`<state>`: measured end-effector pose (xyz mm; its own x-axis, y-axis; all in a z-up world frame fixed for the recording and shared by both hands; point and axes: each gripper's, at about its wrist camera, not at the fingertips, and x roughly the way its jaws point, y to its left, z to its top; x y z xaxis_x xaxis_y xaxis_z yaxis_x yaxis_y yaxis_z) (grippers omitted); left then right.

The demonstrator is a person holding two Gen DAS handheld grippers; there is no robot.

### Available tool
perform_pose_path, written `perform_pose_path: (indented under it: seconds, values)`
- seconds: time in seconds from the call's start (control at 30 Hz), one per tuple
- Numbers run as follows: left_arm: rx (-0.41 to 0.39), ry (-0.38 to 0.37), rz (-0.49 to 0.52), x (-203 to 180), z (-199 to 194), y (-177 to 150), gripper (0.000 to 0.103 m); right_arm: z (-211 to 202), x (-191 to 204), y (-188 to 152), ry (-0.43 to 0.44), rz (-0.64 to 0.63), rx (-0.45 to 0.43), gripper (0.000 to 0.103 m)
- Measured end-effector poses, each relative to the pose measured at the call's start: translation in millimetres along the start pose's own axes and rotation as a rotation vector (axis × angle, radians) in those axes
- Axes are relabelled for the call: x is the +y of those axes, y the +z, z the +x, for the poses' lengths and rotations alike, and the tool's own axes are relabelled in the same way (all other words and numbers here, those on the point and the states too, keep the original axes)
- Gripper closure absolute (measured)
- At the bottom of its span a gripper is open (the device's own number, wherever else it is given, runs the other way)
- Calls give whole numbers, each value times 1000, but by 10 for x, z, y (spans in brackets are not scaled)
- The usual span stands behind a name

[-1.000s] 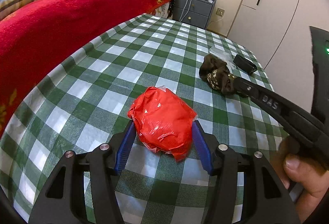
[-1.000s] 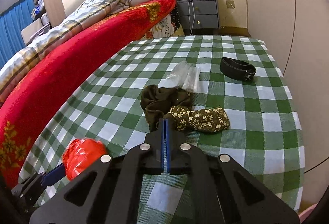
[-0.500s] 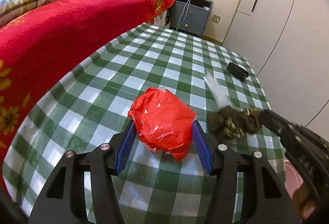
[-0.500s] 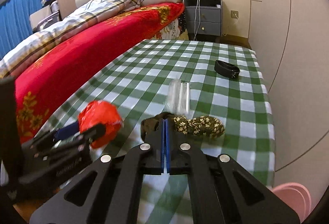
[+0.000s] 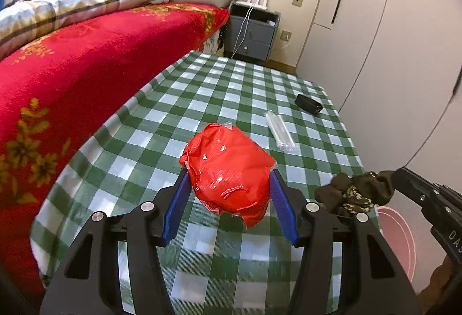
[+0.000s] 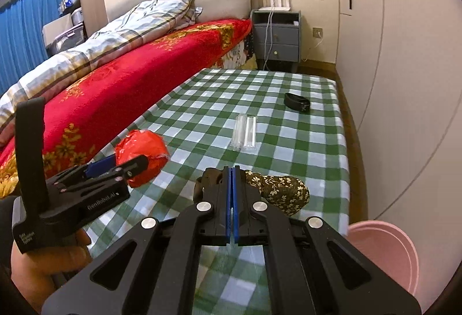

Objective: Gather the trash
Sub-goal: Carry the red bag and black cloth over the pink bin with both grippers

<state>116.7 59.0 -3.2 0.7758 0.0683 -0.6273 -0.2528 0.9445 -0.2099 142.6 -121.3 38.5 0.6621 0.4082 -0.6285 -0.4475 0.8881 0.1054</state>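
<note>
My left gripper (image 5: pixel 229 185) is shut on a crumpled red plastic bag (image 5: pixel 228 170) and holds it above the green checked table (image 5: pixel 202 95); the bag also shows in the right wrist view (image 6: pixel 143 156). My right gripper (image 6: pixel 232 173) is shut on a dark brown and floral cloth bundle (image 6: pixel 281 190), lifted near the table's near right edge; the bundle also shows in the left wrist view (image 5: pixel 353 195). A pink bin (image 6: pixel 384 254) stands on the floor at the lower right, below the table edge.
A clear plastic wrapper (image 6: pixel 245 131) and a small black item (image 6: pixel 296 101) lie on the table farther back. A bed with a red blanket (image 5: pixel 72 69) runs along the left side. A grey nightstand (image 6: pixel 275 40) and white wardrobe doors (image 5: pixel 375 26) stand beyond.
Both grippers have pulled back and risen with their loads. The cloth bundle has left the table and moved toward the near right edge; the pink bin has come into view.
</note>
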Motion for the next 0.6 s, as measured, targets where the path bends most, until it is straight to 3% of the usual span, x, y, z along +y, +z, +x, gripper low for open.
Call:
perform_pose_path:
  seconds: [0.6]
  values:
    - [-40, -72, 88, -161, -337, -175, 49, -613, -82, -155, -31, 31, -68, 102]
